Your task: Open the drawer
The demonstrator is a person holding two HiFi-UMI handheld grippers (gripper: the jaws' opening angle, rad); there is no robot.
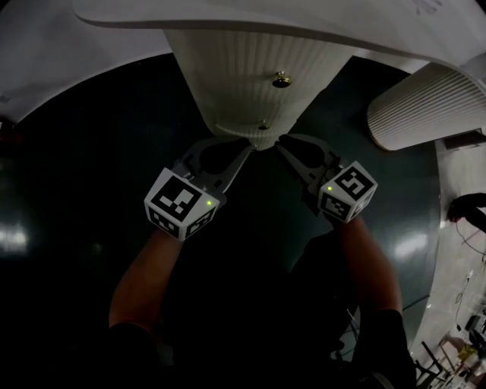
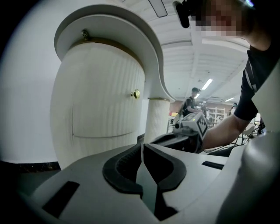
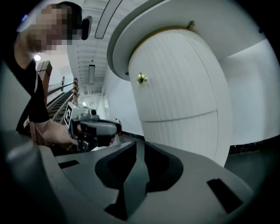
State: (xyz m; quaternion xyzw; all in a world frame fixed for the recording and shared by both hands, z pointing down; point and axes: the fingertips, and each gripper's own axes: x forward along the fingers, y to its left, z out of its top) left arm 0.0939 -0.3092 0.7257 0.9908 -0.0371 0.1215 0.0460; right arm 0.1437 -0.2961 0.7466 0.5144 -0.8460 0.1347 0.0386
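Note:
A white ribbed, rounded cabinet (image 1: pixel 243 76) stands under a white tabletop (image 1: pixel 228 17). Its curved front carries a brass knob (image 1: pixel 282 79) and a smaller brass knob (image 1: pixel 263 125) lower down. In the left gripper view a knob (image 2: pixel 136 93) sits above a seam that crosses the ribbed drawer front (image 2: pixel 103 113). The right gripper view shows the same knob (image 3: pixel 141 78) and seam. My left gripper (image 1: pixel 247 148) and right gripper (image 1: pixel 282 143) hang side by side just in front of the cabinet's lower part. Both are shut and hold nothing, and neither touches a knob.
The floor (image 1: pixel 76 190) is dark and glossy. A second white ribbed column (image 1: pixel 425 106) stands at the right. People and shelving show far back in the left gripper view (image 2: pixel 192 98). A wall (image 3: pixel 249 100) lies behind the cabinet.

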